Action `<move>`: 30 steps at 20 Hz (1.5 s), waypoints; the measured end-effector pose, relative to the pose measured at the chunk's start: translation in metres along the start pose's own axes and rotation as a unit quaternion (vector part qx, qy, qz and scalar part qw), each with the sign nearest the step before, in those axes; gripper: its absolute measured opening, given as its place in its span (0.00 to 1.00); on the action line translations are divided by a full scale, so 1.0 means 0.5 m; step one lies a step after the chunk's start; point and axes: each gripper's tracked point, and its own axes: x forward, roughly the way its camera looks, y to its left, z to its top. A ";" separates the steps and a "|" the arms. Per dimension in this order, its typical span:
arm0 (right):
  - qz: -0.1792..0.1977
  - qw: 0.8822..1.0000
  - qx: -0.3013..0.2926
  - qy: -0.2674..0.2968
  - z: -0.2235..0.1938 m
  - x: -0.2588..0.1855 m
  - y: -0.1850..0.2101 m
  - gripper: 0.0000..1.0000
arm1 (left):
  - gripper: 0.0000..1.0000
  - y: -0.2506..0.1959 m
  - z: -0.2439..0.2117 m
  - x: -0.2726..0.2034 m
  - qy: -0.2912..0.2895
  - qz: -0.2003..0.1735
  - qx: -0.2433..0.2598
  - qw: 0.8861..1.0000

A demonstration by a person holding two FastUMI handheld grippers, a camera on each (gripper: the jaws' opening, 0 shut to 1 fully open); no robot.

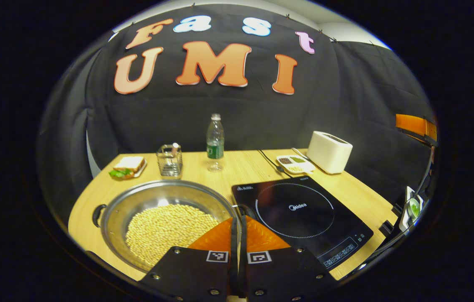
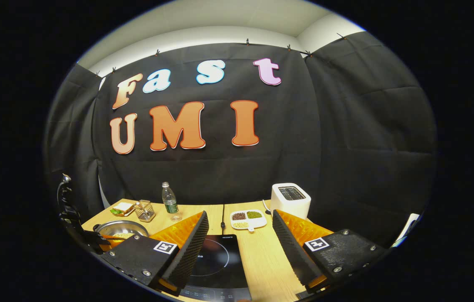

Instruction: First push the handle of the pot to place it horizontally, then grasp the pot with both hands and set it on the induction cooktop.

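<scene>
Light wooden table [image 1: 237,167] inside a booth with black cloth walls and a pale ceiling strip up top. The pot [image 1: 136,205] sits on the table just left of the cooktop [image 1: 304,209], holding a heap of pale beans [image 1: 169,230]. At the back: a water bottle [image 1: 215,142], a wire basket [image 1: 169,159], a sandwich [image 1: 128,167], a toaster [image 1: 329,152] and a divided dish [image 1: 295,163] with three sorts of grains. The left gripper [image 1: 237,218] has its fingers pressed together at the pot's right handle; can't tell if the handle's pinched. The right gripper [image 2: 240,235] hangs wide apart over the cooktop's near edge, gripping nothing.
</scene>
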 end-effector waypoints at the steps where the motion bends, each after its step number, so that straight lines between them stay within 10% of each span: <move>1: 0.005 1.000 -0.001 -0.001 0.002 -0.004 0.018 0.95 | 0.02 0.014 0.015 -0.019 -0.011 -0.001 -0.007 1.000; 8: 0.045 0.999 -0.003 0.004 -0.023 -0.014 0.159 1.00 | 0.05 0.205 0.048 -0.120 -0.060 0.051 -0.034 0.996; 12: 0.064 0.998 -0.008 0.026 -0.067 -0.003 0.244 0.95 | 0.40 0.299 0.016 -0.145 -0.055 0.084 -0.058 0.993; 15: 0.072 0.996 -0.011 0.045 -0.107 0.009 0.301 0.95 | 0.96 0.362 -0.008 -0.146 -0.047 0.107 -0.065 0.991; 30: 0.086 0.974 -0.072 0.194 -0.364 0.147 0.499 0.96 | 0.93 0.552 -0.137 -0.031 0.038 0.124 -0.075 0.989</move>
